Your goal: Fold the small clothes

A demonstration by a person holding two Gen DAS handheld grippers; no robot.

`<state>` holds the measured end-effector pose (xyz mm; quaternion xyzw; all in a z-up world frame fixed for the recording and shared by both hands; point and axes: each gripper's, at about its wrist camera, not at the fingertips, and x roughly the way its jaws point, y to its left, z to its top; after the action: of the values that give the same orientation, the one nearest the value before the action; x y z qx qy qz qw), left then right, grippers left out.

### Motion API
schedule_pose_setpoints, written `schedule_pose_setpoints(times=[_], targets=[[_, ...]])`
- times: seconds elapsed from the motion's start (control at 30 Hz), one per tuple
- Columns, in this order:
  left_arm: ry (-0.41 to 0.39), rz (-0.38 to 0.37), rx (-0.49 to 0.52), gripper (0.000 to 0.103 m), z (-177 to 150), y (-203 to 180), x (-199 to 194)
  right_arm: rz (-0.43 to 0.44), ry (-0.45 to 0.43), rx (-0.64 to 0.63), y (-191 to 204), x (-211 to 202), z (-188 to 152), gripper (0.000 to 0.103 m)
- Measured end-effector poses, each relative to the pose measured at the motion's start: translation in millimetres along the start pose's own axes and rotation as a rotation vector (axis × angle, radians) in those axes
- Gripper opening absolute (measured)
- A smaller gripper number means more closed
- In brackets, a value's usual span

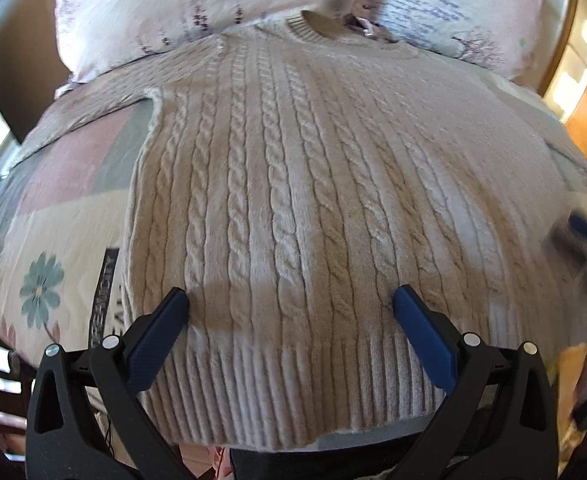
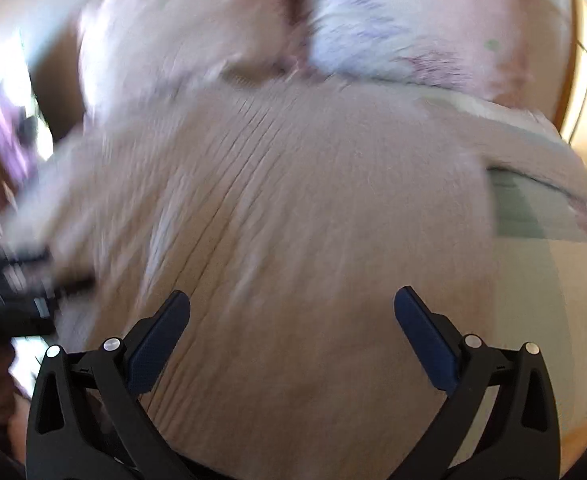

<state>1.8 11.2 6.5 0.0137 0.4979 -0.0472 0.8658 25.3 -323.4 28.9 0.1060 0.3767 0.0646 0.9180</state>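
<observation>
sweater [image 1: 293,200] flat on bedspread [image 1: 53,216], collar toward pillows [image 1: 153,4]. left gripper [image 1: 291,304] and right gripper [image 2: 292,304] wide, holding nothing. risk: uneven hem grip, skewing fold.

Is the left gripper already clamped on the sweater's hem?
No. The left gripper is wide open above the sweater, gripping nothing.
</observation>
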Motion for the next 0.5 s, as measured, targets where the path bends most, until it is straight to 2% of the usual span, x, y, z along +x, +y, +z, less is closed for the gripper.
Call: schedule_pose_setpoints(times=[0.03,0.1,0.13,0.17,0.23,0.27,0.33,0.43,0.5], targets=[[-0.023,-0.017,-0.021,0.101,6.4,9.6,-3.3,-0.032,-0.043,0.067,-24.2,-8.1,14.2,0.102],[-0.1,0.013,-0.066,0.101,20.0,30.8,-11.3,-0.149,-0.128,0.252,-96.7,-21.2,47.2,0.102],[-0.135,0.032,-0.088,0.101,26.9,42.3,-14.4,-0.184,-0.149,0.316,-122.5,-23.9,56.0,0.098],[-0.173,0.039,-0.12,0.101,36.9,60.1,-17.2,-0.23,-0.173,0.4,-157.0,-26.3,66.5,0.093],[-0.218,0.01,-0.177,0.101,50.6,88.3,-16.9,-0.339,-0.177,0.557,-224.9,-25.3,83.5,0.064],[-0.233,0.002,-0.198,0.101,56.1,99.3,-15.3,-0.39,-0.17,0.645,-259.5,-23.5,89.3,0.06],[-0.27,0.008,-0.236,0.101,69.5,127.3,-6.1,-0.426,-0.165,0.785,-307.7,-19.5,92.4,0.046],[-0.314,-0.015,-0.244,0.101,81.0,158.8,4.2,-0.475,-0.144,0.959,-360.2,-11.3,87.1,0.041],[-0.3,0.004,-0.277,0.101,88.0,181.1,12.2,-0.497,-0.13,1.014,-375.1,-5.3,82.1,0.039]])
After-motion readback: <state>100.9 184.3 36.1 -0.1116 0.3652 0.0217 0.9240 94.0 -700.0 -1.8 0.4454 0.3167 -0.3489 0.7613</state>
